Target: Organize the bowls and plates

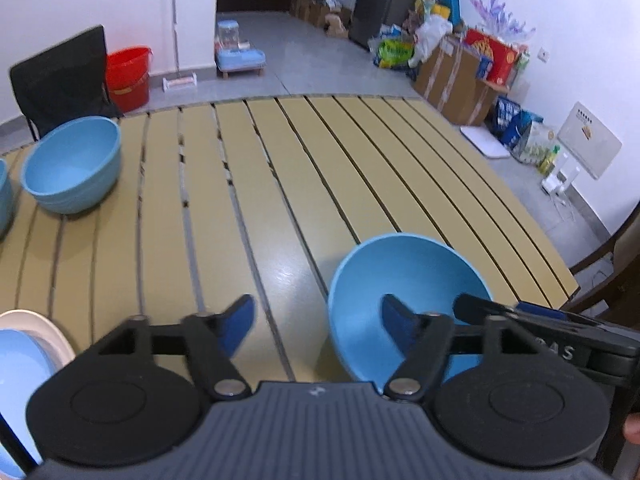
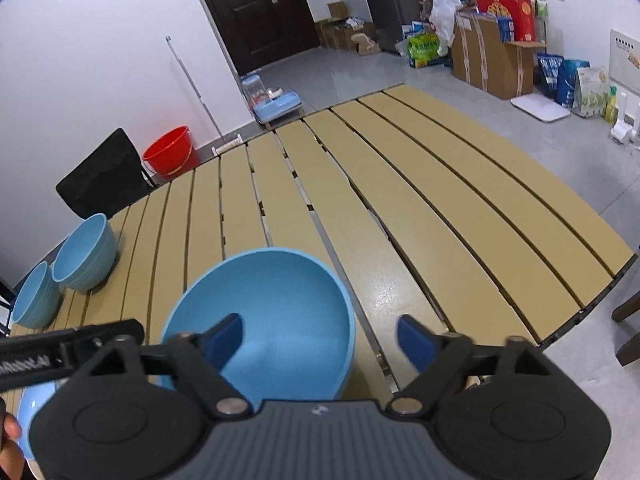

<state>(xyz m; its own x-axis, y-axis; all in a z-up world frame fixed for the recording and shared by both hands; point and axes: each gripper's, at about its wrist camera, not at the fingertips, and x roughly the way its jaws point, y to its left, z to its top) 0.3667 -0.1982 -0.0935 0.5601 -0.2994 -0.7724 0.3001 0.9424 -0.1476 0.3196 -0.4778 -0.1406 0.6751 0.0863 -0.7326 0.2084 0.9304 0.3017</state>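
**Both my grippers stand open over a blue bowl on the slatted table**

My left gripper [image 1: 318, 322] hangs above the tan slatted table [image 1: 248, 184] with its jaws spread wide and nothing between the blue pads. One pad sits over bare slats; the other shows in front of the near blue bowl [image 1: 404, 276], inside its rim as my camera sees it, though I cannot tell whether it touches. My right gripper [image 2: 320, 338] is likewise wide open and holds nothing: one pad shows against the inside of that same bowl [image 2: 272, 300], the other hangs over the table [image 2: 460, 208] just beside it. The bowl rests upright on the slats near the table's front edge.

Farther off, toward the table's far left corner, a second blue bowl [image 1: 74, 164] stands upright, with a third blue bowl [image 2: 34, 300] just beside it. At my left camera's lower corner lie a pale blue dish [image 1: 20, 380] and a cream plate [image 1: 40, 328], both cut off by the frame.
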